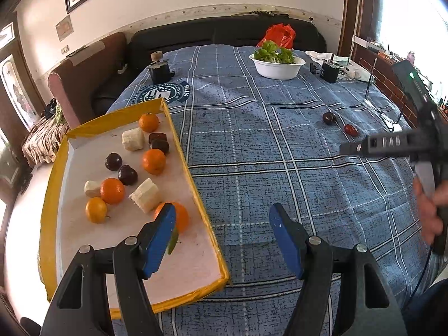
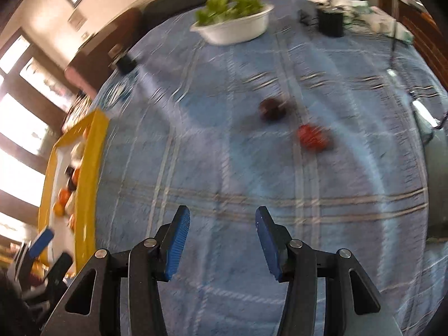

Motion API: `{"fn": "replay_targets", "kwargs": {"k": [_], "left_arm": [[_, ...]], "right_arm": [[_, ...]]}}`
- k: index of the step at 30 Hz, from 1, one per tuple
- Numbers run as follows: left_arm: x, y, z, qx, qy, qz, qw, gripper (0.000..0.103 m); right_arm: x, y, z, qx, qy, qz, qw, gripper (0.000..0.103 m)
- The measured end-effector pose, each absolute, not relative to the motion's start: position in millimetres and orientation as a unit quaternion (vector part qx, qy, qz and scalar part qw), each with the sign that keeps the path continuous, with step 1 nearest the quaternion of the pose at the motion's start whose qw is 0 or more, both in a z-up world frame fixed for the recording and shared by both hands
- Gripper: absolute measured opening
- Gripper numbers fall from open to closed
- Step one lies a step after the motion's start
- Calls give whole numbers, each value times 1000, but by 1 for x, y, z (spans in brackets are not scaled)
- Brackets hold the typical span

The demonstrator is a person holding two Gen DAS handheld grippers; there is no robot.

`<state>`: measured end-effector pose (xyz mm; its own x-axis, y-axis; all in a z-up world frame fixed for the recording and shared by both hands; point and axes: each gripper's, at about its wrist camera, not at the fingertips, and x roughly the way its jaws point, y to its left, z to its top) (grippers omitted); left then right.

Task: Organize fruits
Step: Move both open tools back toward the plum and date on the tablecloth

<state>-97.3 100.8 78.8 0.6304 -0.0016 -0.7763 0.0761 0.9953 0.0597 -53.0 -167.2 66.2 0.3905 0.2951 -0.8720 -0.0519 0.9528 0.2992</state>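
Both tongs stand apart with nothing between their blue pads. From my left wrist, the left gripper (image 1: pixel 224 240) hangs over the near corner of the yellow-rimmed tray (image 1: pixel 196 184), one pad above the tray floor, the other above the blue plaid cloth (image 1: pixel 252 145). Sorted fruit already lies in the tray: several tangerines (image 1: pixel 153 161), dark plums (image 1: pixel 113 161) and pale cut chunks (image 1: pixel 133 139) I cannot name for certain. One tangerine (image 1: pixel 183 216) sits just behind my left pad, with a green leaf beside it. Two fruits are left out on the cloth, well apart from the tray: a dark plum (image 1: pixel 328 118) and, just beside it, a small red fruit (image 1: pixel 350 130), likely a tomato or red plum. My right gripper (image 1: pixel 364 147) shows at the right edge, seen side-on, in my hand (image 1: pixel 431 210), aimed toward that pair. A white bowl of lettuce (image 1: pixel 277 65) stands at the far end, apart from the fruit work.

From my right wrist the picture is smeared, so I judge the hand is travelling. The right gripper (image 2: pixel 222 242) hovers above bare cloth, jaws parted and empty, with the dark plum (image 2: pixel 271 108) and the red fruit (image 2: pixel 313 137) ahead. I judge I hold them parted ready to straddle one of these. The tray (image 2: pixel 93 168) lies far left, and the left gripper (image 2: pixel 42 242) peeks in at the lower left corner
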Motion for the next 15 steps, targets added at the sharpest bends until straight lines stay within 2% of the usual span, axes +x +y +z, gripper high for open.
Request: {"fn": "replay_targets", "kwargs": {"k": [5, 11, 13, 14, 15], "left_arm": [[-102, 107, 81, 40, 428, -12, 903, 69], [-109, 112, 85, 44, 424, -2, 905, 69], [-111, 114, 86, 44, 422, 2, 905, 69], [-112, 116, 86, 43, 422, 5, 906, 69], [-113, 118, 87, 42, 421, 8, 906, 69]], "right_arm": [[-32, -182, 66, 86, 538, 81, 835, 63], [-10, -187, 50, 58, 543, 70, 835, 63], [-5, -184, 48, 49, 541, 75, 837, 57], [-5, -183, 49, 46, 537, 78, 839, 44], [-4, -183, 48, 53, 539, 89, 836, 41]]}}
